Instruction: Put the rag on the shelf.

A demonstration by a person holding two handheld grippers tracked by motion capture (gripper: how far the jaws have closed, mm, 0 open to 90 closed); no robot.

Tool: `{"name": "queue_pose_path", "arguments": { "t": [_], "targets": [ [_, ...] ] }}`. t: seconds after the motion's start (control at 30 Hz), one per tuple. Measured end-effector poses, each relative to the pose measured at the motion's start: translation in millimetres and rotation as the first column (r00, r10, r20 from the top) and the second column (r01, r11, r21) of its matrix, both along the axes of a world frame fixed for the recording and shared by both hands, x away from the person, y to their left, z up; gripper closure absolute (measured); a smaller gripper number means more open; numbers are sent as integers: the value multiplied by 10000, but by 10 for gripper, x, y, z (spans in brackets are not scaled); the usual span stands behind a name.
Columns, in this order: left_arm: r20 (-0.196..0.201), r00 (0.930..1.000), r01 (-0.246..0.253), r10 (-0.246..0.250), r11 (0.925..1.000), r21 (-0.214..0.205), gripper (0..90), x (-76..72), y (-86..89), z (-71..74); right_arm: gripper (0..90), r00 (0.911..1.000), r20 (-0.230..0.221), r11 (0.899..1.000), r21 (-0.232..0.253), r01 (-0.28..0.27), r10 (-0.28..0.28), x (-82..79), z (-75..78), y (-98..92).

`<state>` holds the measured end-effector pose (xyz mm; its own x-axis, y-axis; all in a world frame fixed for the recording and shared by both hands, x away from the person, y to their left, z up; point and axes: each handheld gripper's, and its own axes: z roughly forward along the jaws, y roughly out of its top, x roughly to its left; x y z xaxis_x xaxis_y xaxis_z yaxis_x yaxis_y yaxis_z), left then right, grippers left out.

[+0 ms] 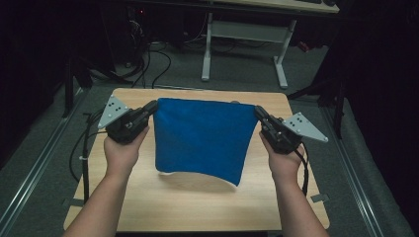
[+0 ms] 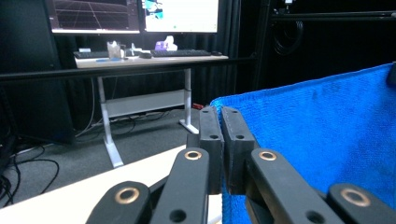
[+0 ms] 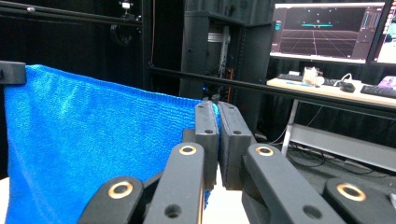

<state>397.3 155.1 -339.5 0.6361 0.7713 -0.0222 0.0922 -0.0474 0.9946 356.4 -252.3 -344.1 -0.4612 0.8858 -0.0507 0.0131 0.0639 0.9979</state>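
1. My left gripper (image 1: 154,105) is pinched tight on the top left corner of the blue cloth (image 1: 202,138); in the left gripper view its jaws sit nearly together w/ the cloth's edge caught between the pads (image 2: 211,126).
2. My right gripper (image 1: 257,109) is clamped the same way on the top right corner; in the right gripper view a thin strip of blue shows between its narrow jaws.
3. The cloth hangs spread between the two grippers, above the wooden table (image 1: 197,207), top edge pulled fairly straight, a slight sag in the middle.
4. Its sides taper inward going down, and the bottom edge curves (a pale underside shows along the lower left hem). Can't tell from the high view whether the bottom edge touches the table or hangs just off it.
5. In the high view my left hand (image 1: 121,150) and right hand (image 1: 284,160) grip the gripper bodies from below, forearms coming in from the near edge, approx. symmetrical either side of the cloth.
6. The grey three-cornered plates stick outward, left one (image 1: 112,111) and right one (image 1: 304,127), and a cable (image 1: 302,168) trails down by my right wrist.
7. Beyond the table: a white-legged desk (image 1: 247,44) on grey floor, cables on the floor at left.
8. The gripper views show that desk w/ monitors (image 2: 180,15) and a keyboard (image 2: 182,52) on it, in a dark room.
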Motion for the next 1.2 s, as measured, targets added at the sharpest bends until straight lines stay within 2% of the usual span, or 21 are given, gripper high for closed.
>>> {"name": "queue_pose_path", "arguments": {
  "t": [0.1, 0.37, 0.53, 0.67, 0.83, 0.9, 1.03, 1.13, 1.2],
  "targets": [
    [-37, 9999, -120, 120, 9999, 82, 884, 133, -19, 56, 882, 10000, -71, 10000, -54, 48, -48, 74, 48, -13],
    [-60, 9994, -324, 327, 9987, 387, 884, 399, -62, 135, 883, 9994, -338, 9993, 346, 118, -107, 332, 181, -45],
    [70, 9989, -462, 459, 9976, 513, 885, 558, -106, 185, 883, 9991, -339, 9993, 277, 261, -251, 539, 285, -26],
    [81, 9983, -585, 581, 9962, 638, 885, 690, -133, 201, 883, 9989, -393, 9987, 433, 283, -266, 685, 347, -34],
    [123, 9975, -700, 696, 9968, 385, 885, 827, -138, 219, 883, 9984, -439, 9987, 352, 377, -362, 867, 394, -41],
    [3, 9978, -656, 656, 9975, 263, 885, 893, -143, 225, 883, 9977, -511, 9984, 339, 454, -436, 937, 402, -40],
    [34, 9971, -762, 761, 9961, 434, 885, 990, -165, 232, 884, 9966, -544, 9977, 222, 639, -626, 1106, 399, -50],
    [-110, 9969, -776, 781, 9961, 422, 885, 1053, -167, 223, 884, 9954, -687, 9973, 259, 690, -671, 1190, 393, -55],
    [-298, 9962, -801, 814, 9958, 447, 884, 1160, -181, 177, 884, 9943, -776, 9971, 109, 747, -737, 1316, 377, -47]
  ]
}}
